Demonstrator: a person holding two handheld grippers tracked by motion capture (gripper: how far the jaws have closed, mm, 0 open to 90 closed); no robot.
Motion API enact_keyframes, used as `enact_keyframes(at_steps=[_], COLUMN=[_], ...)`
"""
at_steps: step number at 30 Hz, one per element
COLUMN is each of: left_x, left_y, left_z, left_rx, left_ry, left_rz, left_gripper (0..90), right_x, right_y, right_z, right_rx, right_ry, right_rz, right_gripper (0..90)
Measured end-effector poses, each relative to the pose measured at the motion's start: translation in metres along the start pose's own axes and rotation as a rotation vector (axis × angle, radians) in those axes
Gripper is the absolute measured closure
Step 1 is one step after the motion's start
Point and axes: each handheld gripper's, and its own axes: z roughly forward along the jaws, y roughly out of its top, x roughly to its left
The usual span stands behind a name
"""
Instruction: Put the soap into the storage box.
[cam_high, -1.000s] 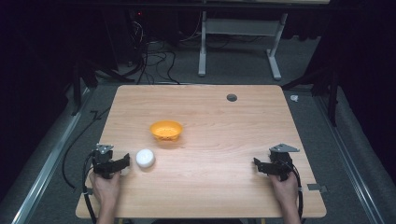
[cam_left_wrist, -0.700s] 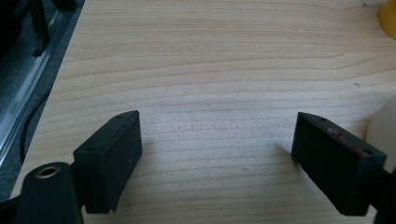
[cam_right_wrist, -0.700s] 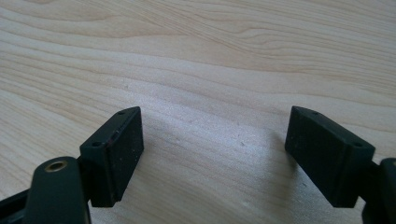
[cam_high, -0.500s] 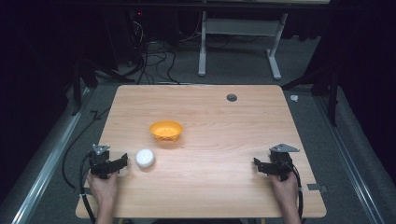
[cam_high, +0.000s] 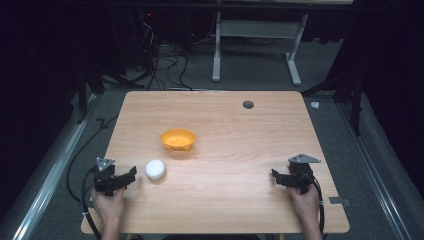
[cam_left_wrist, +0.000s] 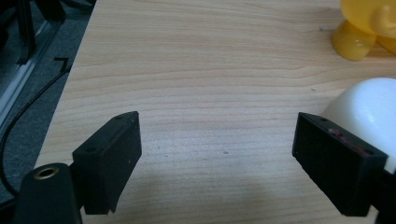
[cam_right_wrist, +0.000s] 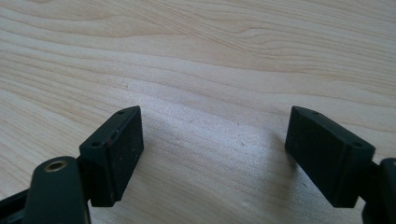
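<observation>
Left claw (cam_high: 131, 174) sits at the worktop's (cam_high: 225, 210) near-left corner, jaws spread wide, gripping nothing. White dome (cam_high: 155, 169) lies just beside its tips, toward the middle, not touching as far as the high view tells. Orange bowl (cam_high: 178, 139) stands farther in, left of centre, apart from the dome. Right claw (cam_high: 276, 177) rests near the near-right corner, also wide open and empty — looks parked, well away from both things. Dark hole (cam_high: 248, 104) near the far edge, right of centre.

Left gripper view: left claw (cam_left_wrist: 217, 154) wide open over bare wood; the white dome (cam_left_wrist: 369, 100) sits just behind and outside one jaw, not between them. My read: the claw is lined up slightly off and needs to shift sideways to straddle the dome. Orange bowl (cam_left_wrist: 364, 28) at the top corner, beyond the dome.

Right gripper view: right claw (cam_right_wrist: 212, 149) wide open, bare worktop (cam_right_wrist: 210, 56) between the jaws — idle, likely kept clear so the left can work.
</observation>
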Motion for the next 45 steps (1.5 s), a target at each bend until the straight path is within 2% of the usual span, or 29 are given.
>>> enact_keyframes(at_steps=[9, 22, 25, 26, 35, 45], left_x=[-0.005, -0.029, -0.032, -0.035, -0.044, -0.059], left_y=[0.000, 0.008, 0.008, 0.009, 0.010, 0.012], left_z=[-0.014, -0.024, -0.024, -0.023, -0.020, -0.009], left_rx=[-0.029, -0.042, -0.043, -0.035, -0.020, 0.012], left_ry=[-0.041, -0.119, -0.127, -0.131, -0.154, -0.180], left_rz=[0.006, 0.076, 0.086, 0.101, 0.121, 0.151], left_gripper=[16.4, 16.2, 15.7, 15.6, 15.2, 14.8], right_x=[0.000, 0.000, 0.000, 0.000, 0.000, 0.000], right_y=[0.000, 0.000, 0.000, 0.000, 0.000, 0.000], right_z=[0.000, 0.000, 0.000, 0.000, 0.000, 0.000], right_rx=[0.000, 0.000, 0.000, 0.000, 0.000, 0.000], right_ry=[0.000, 0.000, 0.000, -0.001, -0.001, -0.001], right_rz=[0.000, 0.000, -0.001, 0.000, 0.000, -0.001], right_gripper=[20.3, 20.3, 20.4, 20.4, 20.3, 20.3])
